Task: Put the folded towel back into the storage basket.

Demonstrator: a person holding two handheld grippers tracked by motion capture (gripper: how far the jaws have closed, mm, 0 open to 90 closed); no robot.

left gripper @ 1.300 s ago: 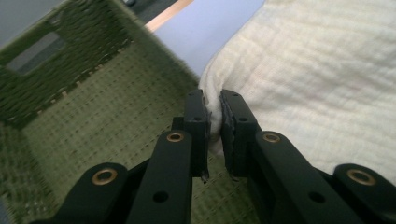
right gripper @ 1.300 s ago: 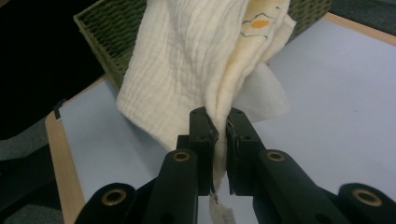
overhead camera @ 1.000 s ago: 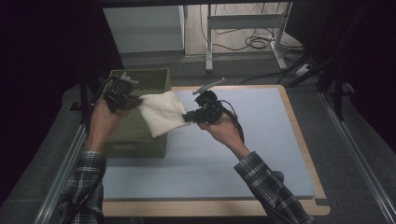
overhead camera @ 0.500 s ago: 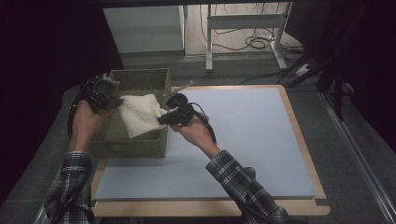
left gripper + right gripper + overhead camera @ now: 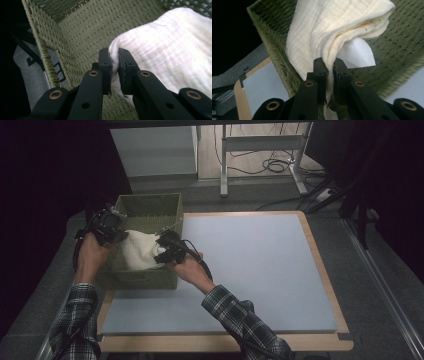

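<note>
Cloth (image 5: 139, 249), white and folded into a soft bundle, hangs between the two grippers inside the green woven basket (image 5: 150, 202) that stands at the near left corner of the pale blue table mat (image 5: 260, 270). In the high view the left gripper (image 5: 116, 234) sits at the basket's left wall and the right gripper (image 5: 162, 251) at its right wall, each carried by a hand whose plaid sleeve (image 5: 235, 317) comes in from the bottom edge, and the cloth spans the gap between them just above the basket's near wall. In the left gripper view the jaws of the left gripper (image 5: 114, 65) are clenched on a rounded fold of the cloth (image 5: 170, 52), with fabric pinched between the black pads and the basket's woven side (image 5: 82, 32) rising close behind. In the right gripper view the right gripper (image 5: 329, 68) is likewise clamped on a gathered edge of the cloth (image 5: 324, 27), which drapes upward over the basket's interior (image 5: 402, 47); a thin white label (image 5: 355, 55) pokes out from under the folds beside the jaws. Whether the cloth's underside touches the basket floor cannot be told. A wooden rim (image 5: 320, 265) borders the mat on the right.
</note>
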